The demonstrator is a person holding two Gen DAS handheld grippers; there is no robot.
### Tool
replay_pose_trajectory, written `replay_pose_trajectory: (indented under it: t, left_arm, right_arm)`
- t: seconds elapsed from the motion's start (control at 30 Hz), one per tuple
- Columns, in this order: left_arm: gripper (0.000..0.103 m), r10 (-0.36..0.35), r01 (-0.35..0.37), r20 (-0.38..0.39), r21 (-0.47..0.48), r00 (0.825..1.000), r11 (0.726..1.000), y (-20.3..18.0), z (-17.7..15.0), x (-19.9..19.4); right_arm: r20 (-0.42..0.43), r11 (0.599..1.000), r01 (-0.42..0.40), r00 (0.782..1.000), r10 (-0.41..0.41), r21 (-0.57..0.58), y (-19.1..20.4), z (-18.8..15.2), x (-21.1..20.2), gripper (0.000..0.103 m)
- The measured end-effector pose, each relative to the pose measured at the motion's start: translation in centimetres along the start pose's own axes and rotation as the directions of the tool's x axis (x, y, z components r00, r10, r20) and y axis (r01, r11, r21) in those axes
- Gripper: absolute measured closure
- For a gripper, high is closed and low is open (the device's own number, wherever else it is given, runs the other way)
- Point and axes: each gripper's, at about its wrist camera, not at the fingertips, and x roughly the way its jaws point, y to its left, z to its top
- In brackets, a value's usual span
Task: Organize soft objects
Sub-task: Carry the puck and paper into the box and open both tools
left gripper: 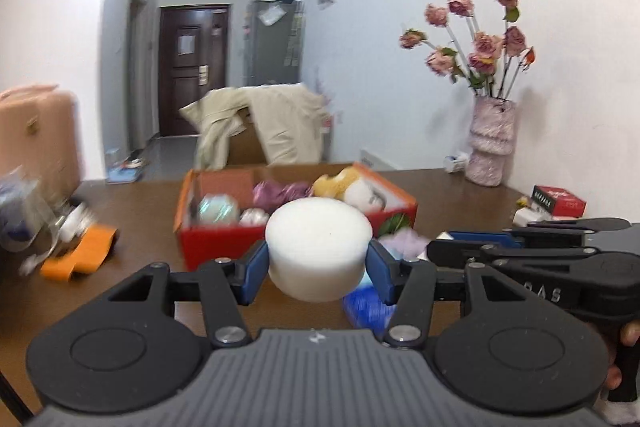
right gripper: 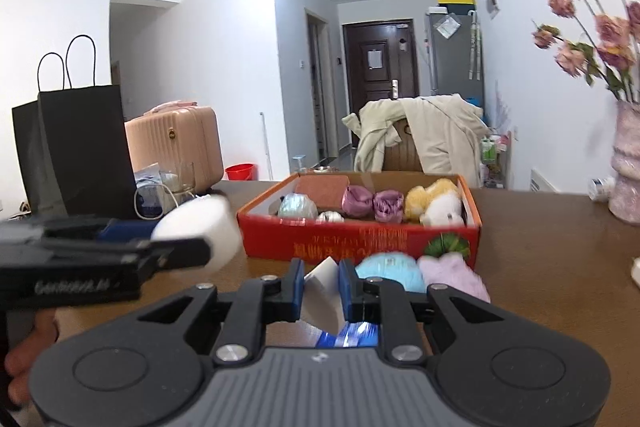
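My left gripper [left gripper: 318, 269] is shut on a white foam cylinder [left gripper: 318, 247] and holds it above the table in front of the red cardboard box [left gripper: 216, 243]. The box holds a teal ball [right gripper: 297, 207], purple cloth bundles [right gripper: 372, 205] and a yellow-and-white plush toy [right gripper: 434, 205]. In the right wrist view my right gripper [right gripper: 320, 289] is shut on a blue-and-white plastic packet [right gripper: 324, 293], lifted just before the box [right gripper: 360, 239]. A light blue round soft thing [right gripper: 390, 273] and a lilac fluffy one [right gripper: 454, 277] lie by the box's front wall. The left gripper [right gripper: 180, 235] appears at the left of this view.
A pink vase with dried roses [left gripper: 490, 143] stands at the table's back right, with a red-and-black carton [left gripper: 558, 201] near it. On the left are a black paper bag [right gripper: 80, 151], a glass [right gripper: 178, 183], a pink suitcase [right gripper: 176, 143] and an orange object [left gripper: 80, 251]. A chair draped with a beige coat [right gripper: 424, 135] stands behind the table.
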Motion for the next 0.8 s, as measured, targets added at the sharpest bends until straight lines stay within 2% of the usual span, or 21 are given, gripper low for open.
replay_pose_trajectory:
  t: [0.07, 0.13, 0.23, 0.33, 0.43, 0.63, 0.7, 0.73, 0.8]
  left_arm:
    - [0.049, -0.013, 0.013, -0.005, 0.015, 1.0, 1.0, 0.6, 2.4, 3.2]
    - [0.049, -0.02, 0.021, -0.03, 0.018, 0.999, 1.0, 1.4, 4.3, 7.0]
    - [0.049, -0.026, 0.024, -0.111, -0.016, 0.994, 1.0, 2.8, 6.5, 14.1]
    - [0.049, -0.017, 0.01, -0.178, -0.04, 0.984, 0.999, 4.0, 7.3, 20.9]
    - [0.049, 0.011, -0.025, -0.259, -0.05, 0.966, 0.998, 4.9, 7.0, 26.5]
    - [0.045, 0.005, -0.042, -0.365, -0.093, 0.931, 0.995, 6.4, 5.5, 31.4]
    - [0.035, 0.01, -0.04, -0.366, -0.074, 0.931, 0.996, 6.4, 5.1, 31.7]
    - [0.025, 0.016, -0.046, -0.357, -0.076, 0.934, 0.996, 6.4, 5.0, 31.6]
    - [0.022, 0.01, -0.041, -0.334, -0.086, 0.942, 0.995, 6.4, 5.0, 31.0]
  right_arm:
    - [0.001, 1.0, -0.004, 1.0, 0.004, -0.011, -1.5, 2.5, 2.5, 0.085]
    - [-0.014, 1.0, -0.007, 1.0, 0.007, 0.03, -3.7, 4.9, 5.5, 0.085]
    - [-0.074, 0.994, 0.007, 0.997, 0.002, 0.113, -7.4, 8.1, 11.6, 0.085]
    - [-0.164, 0.993, 0.066, 0.985, -0.05, 0.097, -9.5, 9.7, 17.8, 0.085]
    - [-0.238, 0.992, 0.104, 0.967, -0.086, 0.065, -10.7, 10.3, 23.1, 0.084]
    - [-0.35, 0.988, 0.148, 0.928, -0.128, 0.032, -11.2, 8.9, 29.2, 0.08]
    - [-0.359, 0.988, 0.15, 0.925, -0.128, 0.035, -11.2, 8.4, 29.9, 0.078]
    - [-0.347, 0.988, 0.151, 0.929, -0.128, 0.039, -11.3, 8.1, 30.0, 0.077]
    - [-0.329, 0.988, 0.147, 0.936, -0.126, 0.04, -11.3, 7.9, 30.1, 0.065]
